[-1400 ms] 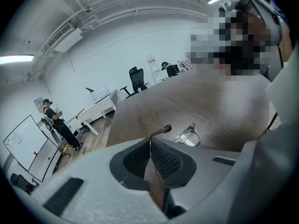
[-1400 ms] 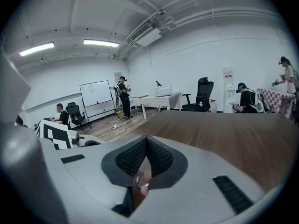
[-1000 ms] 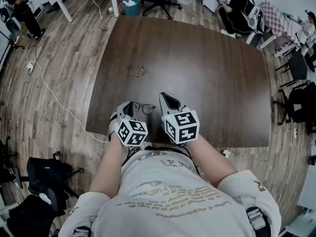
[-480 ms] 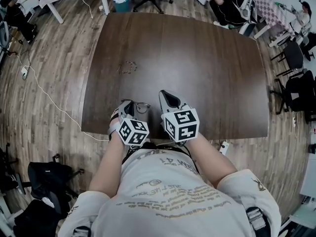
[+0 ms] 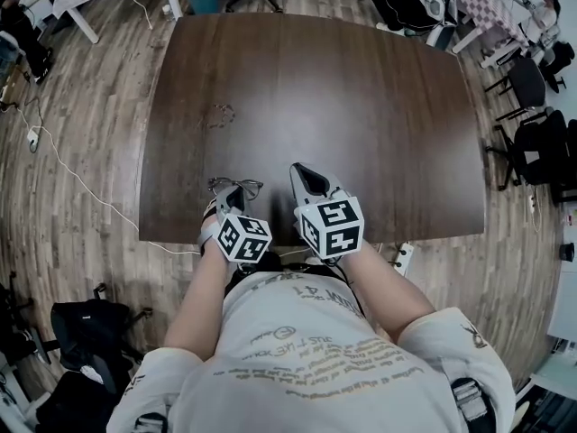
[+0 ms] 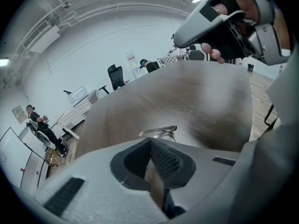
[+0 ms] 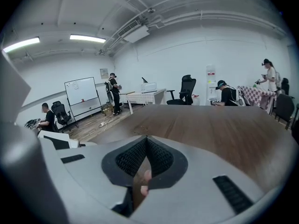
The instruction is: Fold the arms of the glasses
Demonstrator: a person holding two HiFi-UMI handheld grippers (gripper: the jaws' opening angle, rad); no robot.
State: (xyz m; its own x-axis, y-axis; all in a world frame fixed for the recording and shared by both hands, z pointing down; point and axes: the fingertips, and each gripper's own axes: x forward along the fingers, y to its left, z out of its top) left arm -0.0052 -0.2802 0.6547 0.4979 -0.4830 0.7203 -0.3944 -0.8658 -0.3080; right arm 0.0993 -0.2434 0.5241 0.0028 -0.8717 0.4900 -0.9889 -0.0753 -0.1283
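Glasses [image 5: 236,186] on dark wooden table [image 5: 361,106], plank floor [image 5: 81,197], office chairs [image 5: 527,84] beyond

Glasses [image 5: 236,186] seemingly on table [image 5: 361,106], near-left.

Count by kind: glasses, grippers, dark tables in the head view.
Glasses: 1
Grippers: 2 (left gripper, right gripper)
Dark wooden table: 1
Total: 4
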